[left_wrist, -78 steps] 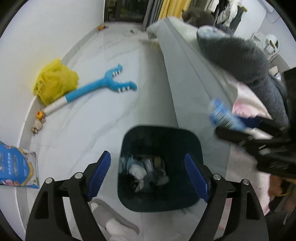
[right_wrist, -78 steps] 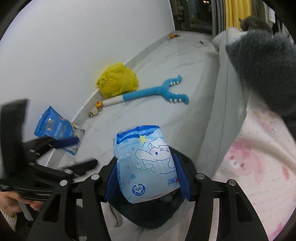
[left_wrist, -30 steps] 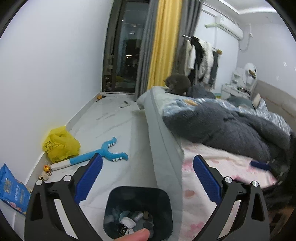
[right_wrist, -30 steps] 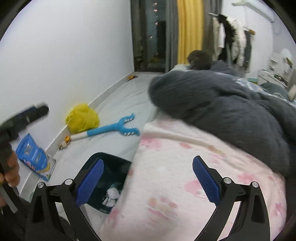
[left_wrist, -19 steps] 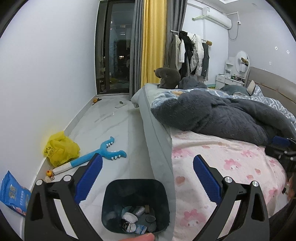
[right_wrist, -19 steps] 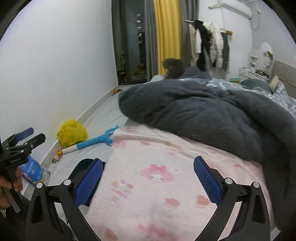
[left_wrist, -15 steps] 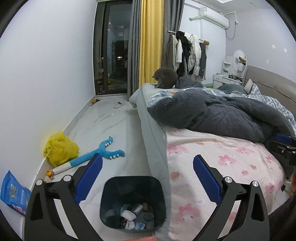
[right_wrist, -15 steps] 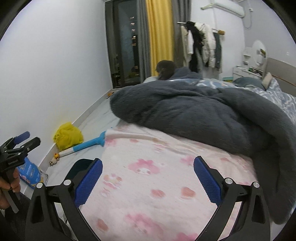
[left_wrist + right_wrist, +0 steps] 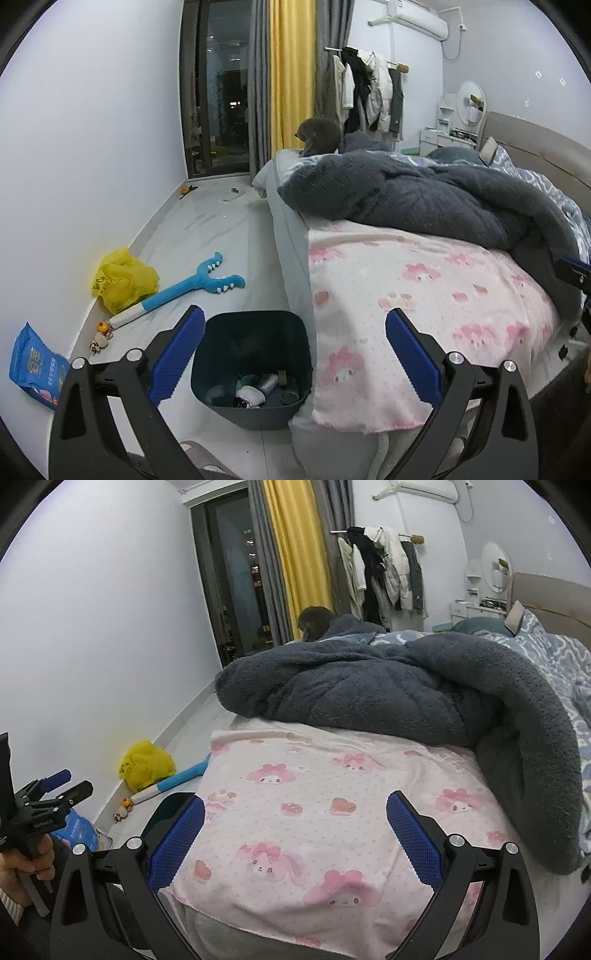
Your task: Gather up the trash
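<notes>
Grippers held wide apart and empty frame a bedroom scene: the left gripper (image 9: 293,349) hangs above a dark trash bin (image 9: 253,360) standing on the pale floor (image 9: 207,236) hard against the side of a bed (image 9: 291,236), while the right gripper (image 9: 295,834) is raised over a pink cartoon-print sheet (image 9: 332,805) covering the mattress. Inside the bin lie several discarded items (image 9: 258,387), among them something white and a small grey cylinder; the rest is too dark to identify. A dark grey fleece blanket (image 9: 388,694) is bunched across the bed behind the sheet. On the floor by the wall sit a yellow plastic bag (image 9: 123,280), a blue crocodile-shaped toy (image 9: 184,286) and, nearer the camera, a blue packet (image 9: 37,365). In the right wrist view a hand (image 9: 27,864) grips the handle of the left tool at the frame's left edge. A yellow curtain (image 9: 291,74) hangs beside the dark glass door (image 9: 218,99).
</notes>
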`<state>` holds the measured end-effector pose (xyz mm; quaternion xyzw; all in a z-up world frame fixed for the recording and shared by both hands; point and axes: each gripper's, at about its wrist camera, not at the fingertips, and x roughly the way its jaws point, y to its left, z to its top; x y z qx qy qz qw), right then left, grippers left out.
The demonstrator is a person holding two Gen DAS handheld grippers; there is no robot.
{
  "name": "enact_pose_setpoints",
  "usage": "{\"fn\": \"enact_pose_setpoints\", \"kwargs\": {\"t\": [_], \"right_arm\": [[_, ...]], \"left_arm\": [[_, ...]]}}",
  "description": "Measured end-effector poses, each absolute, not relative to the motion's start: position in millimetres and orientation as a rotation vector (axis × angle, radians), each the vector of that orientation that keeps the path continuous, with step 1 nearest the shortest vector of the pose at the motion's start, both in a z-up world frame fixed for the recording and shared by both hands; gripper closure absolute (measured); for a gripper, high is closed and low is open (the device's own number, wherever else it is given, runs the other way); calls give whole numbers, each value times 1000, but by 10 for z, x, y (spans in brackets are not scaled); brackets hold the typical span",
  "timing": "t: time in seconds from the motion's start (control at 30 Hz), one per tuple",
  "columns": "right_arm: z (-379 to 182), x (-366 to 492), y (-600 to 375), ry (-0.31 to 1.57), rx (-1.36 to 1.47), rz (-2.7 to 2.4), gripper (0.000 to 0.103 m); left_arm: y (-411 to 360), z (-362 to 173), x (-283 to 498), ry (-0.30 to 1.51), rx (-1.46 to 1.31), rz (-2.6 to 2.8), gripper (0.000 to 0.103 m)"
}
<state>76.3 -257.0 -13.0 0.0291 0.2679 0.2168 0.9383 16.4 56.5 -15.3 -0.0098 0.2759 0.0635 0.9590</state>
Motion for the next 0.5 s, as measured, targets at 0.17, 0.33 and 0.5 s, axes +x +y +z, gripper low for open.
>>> {"fn": "enact_pose_setpoints", "kwargs": {"t": [0.17, 0.33, 0.5], "right_arm": [[-167, 767, -2421, 555, 4, 476, 3], [-179, 738, -2366, 561, -13, 472, 3], [-179, 735, -2359, 559, -11, 462, 3]], "left_arm": [[554, -222, 194, 581, -20, 136, 3], [547, -259, 200, 591, -23, 136, 3], [554, -254, 196, 588, -20, 136, 3]]}}
